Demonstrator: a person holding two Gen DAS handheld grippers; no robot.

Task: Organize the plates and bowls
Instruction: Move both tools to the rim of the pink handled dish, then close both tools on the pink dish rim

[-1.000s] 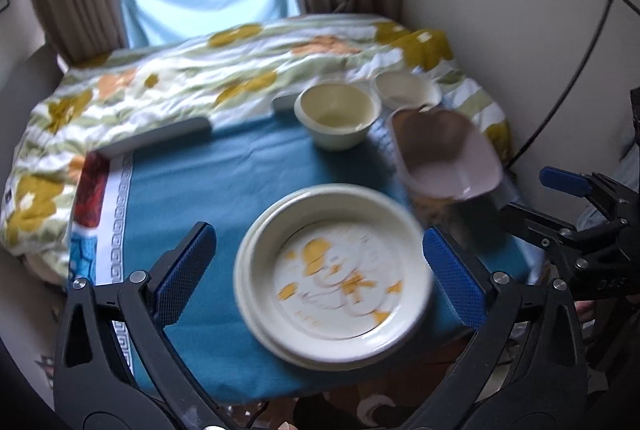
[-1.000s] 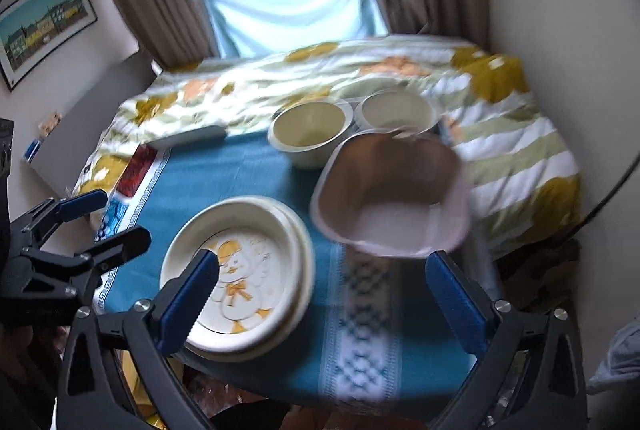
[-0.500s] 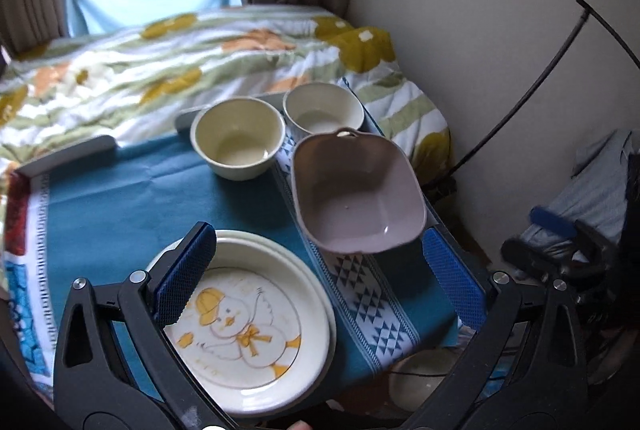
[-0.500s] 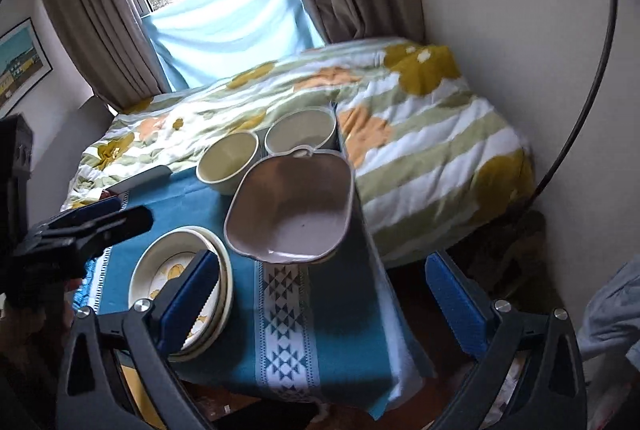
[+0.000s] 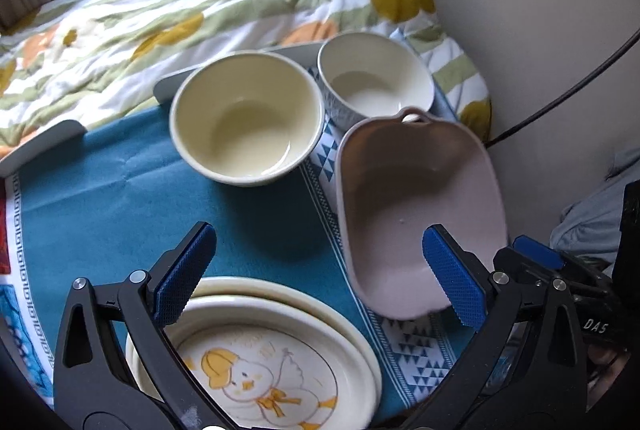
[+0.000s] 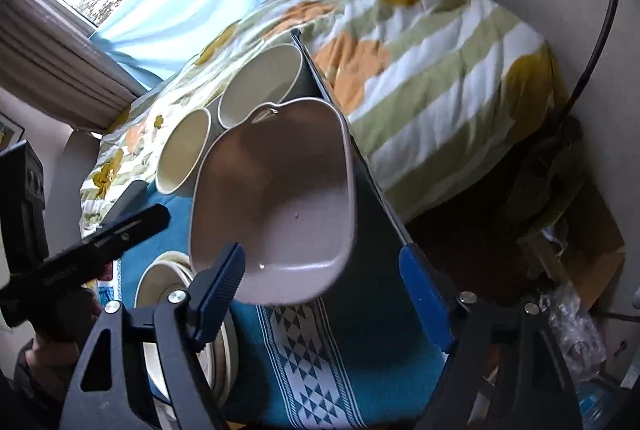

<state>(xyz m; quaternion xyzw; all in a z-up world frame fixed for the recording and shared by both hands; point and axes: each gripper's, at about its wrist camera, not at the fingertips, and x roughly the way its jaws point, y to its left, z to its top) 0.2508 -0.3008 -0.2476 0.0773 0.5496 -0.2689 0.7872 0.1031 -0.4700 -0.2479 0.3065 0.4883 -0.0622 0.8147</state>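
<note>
The pink dish (image 5: 416, 206) sits at the right edge of the blue cloth (image 5: 100, 206), with the right gripper (image 6: 320, 294), fingers apart, closing on its near rim; gripping it seems the step in hand. The left gripper (image 5: 320, 278), also wide open, hovers over the duck plates (image 5: 272, 362). The cream bowl (image 5: 246, 122) and white bowl (image 5: 374, 78) (touching the dish's handle) crowd any lift.
</note>
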